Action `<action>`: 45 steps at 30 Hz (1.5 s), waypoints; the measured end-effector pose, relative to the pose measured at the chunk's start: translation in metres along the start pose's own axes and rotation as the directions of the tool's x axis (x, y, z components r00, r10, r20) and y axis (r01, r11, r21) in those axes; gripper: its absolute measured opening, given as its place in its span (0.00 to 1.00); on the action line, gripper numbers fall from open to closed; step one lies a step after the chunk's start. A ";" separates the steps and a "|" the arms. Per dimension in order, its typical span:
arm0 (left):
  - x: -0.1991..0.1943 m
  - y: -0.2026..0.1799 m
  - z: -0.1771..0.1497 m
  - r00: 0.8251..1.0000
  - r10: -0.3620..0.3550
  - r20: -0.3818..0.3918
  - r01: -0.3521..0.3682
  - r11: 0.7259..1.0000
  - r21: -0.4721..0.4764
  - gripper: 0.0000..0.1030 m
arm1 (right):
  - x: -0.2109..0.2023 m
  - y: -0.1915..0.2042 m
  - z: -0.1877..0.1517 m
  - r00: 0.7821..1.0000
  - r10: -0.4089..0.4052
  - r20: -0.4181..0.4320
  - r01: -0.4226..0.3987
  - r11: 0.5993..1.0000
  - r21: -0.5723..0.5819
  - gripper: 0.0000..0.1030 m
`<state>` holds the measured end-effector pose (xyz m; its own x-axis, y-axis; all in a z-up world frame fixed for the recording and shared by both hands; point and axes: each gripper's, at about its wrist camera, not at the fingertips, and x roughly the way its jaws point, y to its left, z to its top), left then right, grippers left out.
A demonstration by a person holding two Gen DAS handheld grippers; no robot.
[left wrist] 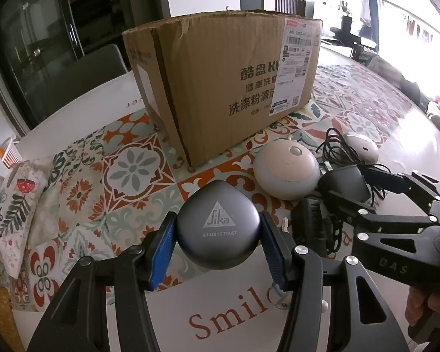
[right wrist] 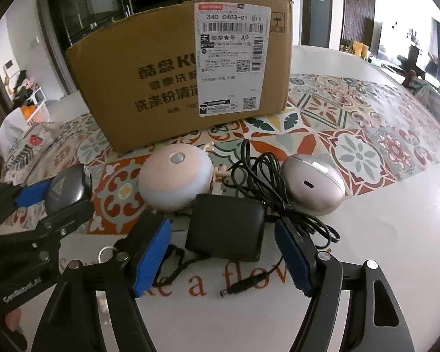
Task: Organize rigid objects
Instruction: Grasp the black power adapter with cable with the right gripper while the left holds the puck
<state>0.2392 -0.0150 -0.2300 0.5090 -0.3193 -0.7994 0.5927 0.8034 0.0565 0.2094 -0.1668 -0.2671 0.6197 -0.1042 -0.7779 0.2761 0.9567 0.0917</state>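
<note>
My left gripper (left wrist: 218,234) is shut on a grey rounded case (left wrist: 218,226) marked "Sika", its blue pads (left wrist: 161,243) pressing both sides, held just above the table. That gripper and the case (right wrist: 67,187) also show at the left of the right wrist view. My right gripper (right wrist: 222,225) is open and straddles a black power adapter (right wrist: 226,228) lying on the table, with a gap between each pad and the adapter. Beyond it lie a tangled black cable (right wrist: 267,176), a pink-and-white round lamp (right wrist: 176,182) and a silver egg-shaped case (right wrist: 312,187).
A tall cardboard box (left wrist: 220,88) with a shipping label stands behind the objects on a patterned tablecloth (left wrist: 132,170). The adapter's barrel plug (right wrist: 243,287) lies on the white placemat (right wrist: 366,228). A leaf-print cushion (left wrist: 11,205) sits at the left edge.
</note>
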 end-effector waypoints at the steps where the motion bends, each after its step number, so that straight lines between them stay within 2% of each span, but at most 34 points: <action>1: 0.001 0.001 0.000 1.000 0.000 -0.002 0.000 1.000 -0.002 0.53 | 0.002 0.000 0.000 1.000 -0.001 0.000 0.001 1.000 0.003 0.70; 5: 0.004 0.003 0.000 1.000 0.005 -0.004 -0.005 1.000 -0.007 0.53 | 0.012 0.000 0.001 1.000 -0.018 -0.017 0.018 1.000 0.009 0.69; 8: 0.005 0.003 -0.001 1.000 0.009 -0.007 -0.009 1.000 -0.007 0.53 | 0.017 0.000 0.001 0.999 -0.033 -0.020 0.033 0.999 0.005 0.57; 10: 0.005 0.002 -0.002 1.000 0.006 -0.009 -0.007 1.000 -0.009 0.53 | 0.018 -0.001 0.000 0.999 -0.035 -0.023 0.035 0.999 0.000 0.54; 23: -0.022 -0.007 -0.004 1.000 0.018 0.011 -0.018 0.999 -0.044 0.53 | -0.010 -0.001 -0.006 1.000 0.005 -0.007 -0.005 1.000 -0.028 0.54; 35: -0.055 -0.010 0.005 0.999 0.023 0.049 -0.016 0.991 -0.136 0.53 | -0.057 -0.003 0.010 0.996 0.018 0.093 -0.010 0.997 -0.079 0.53; 45: -0.089 -0.014 0.029 0.992 0.048 0.120 -0.031 0.990 -0.139 0.53 | -0.092 -0.003 0.031 0.986 0.044 0.163 -0.026 0.994 -0.106 0.53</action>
<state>0.2040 -0.0121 -0.1421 0.6078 -0.3385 -0.7183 0.4843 0.8749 -0.0025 0.1741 -0.1685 -0.1762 0.7429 -0.1054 -0.6611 0.1804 0.9825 0.0461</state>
